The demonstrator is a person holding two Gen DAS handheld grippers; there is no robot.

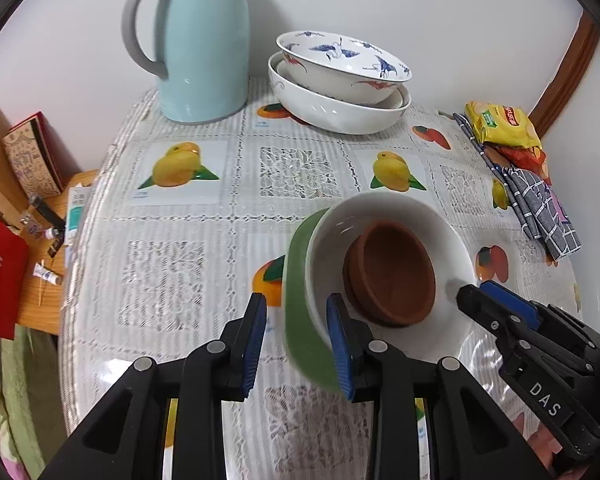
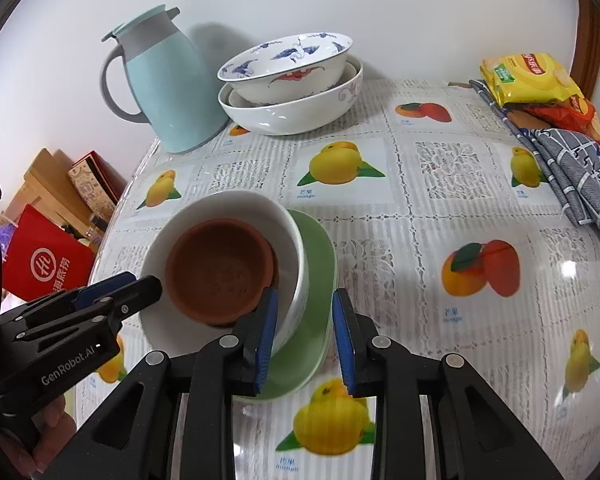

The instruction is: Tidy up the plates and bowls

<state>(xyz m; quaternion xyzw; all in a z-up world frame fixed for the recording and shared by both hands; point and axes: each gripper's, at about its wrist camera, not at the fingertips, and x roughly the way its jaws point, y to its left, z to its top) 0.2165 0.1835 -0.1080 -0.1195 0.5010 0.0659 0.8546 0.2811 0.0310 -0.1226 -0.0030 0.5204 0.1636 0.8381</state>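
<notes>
A brown clay bowl (image 1: 392,268) (image 2: 220,268) sits inside a white bowl (image 1: 452,248) (image 2: 228,204), which sits in a green dish (image 1: 300,280) (image 2: 320,260) on the fruit-print tablecloth (image 1: 188,264). My left gripper (image 1: 298,344) (image 2: 140,284) straddles the stack's left rim. One pad is inside the white bowl, the other outside the green dish with a gap, so it is open. My right gripper (image 2: 305,340) (image 1: 476,296) straddles the opposite rim in the same way and is open. A crane-painted bowl (image 1: 340,64) (image 2: 284,64) is nested in a larger white bowl (image 1: 340,116) (image 2: 292,116) at the back.
A pale blue thermos jug (image 1: 204,60) (image 2: 168,88) stands left of the back bowls. Yellow snack packets (image 1: 500,124) (image 2: 528,76) and a grey checked cloth (image 1: 540,208) (image 2: 580,176) lie at the right. Boxes and a red bag (image 1: 0,280) sit beyond the table's left edge.
</notes>
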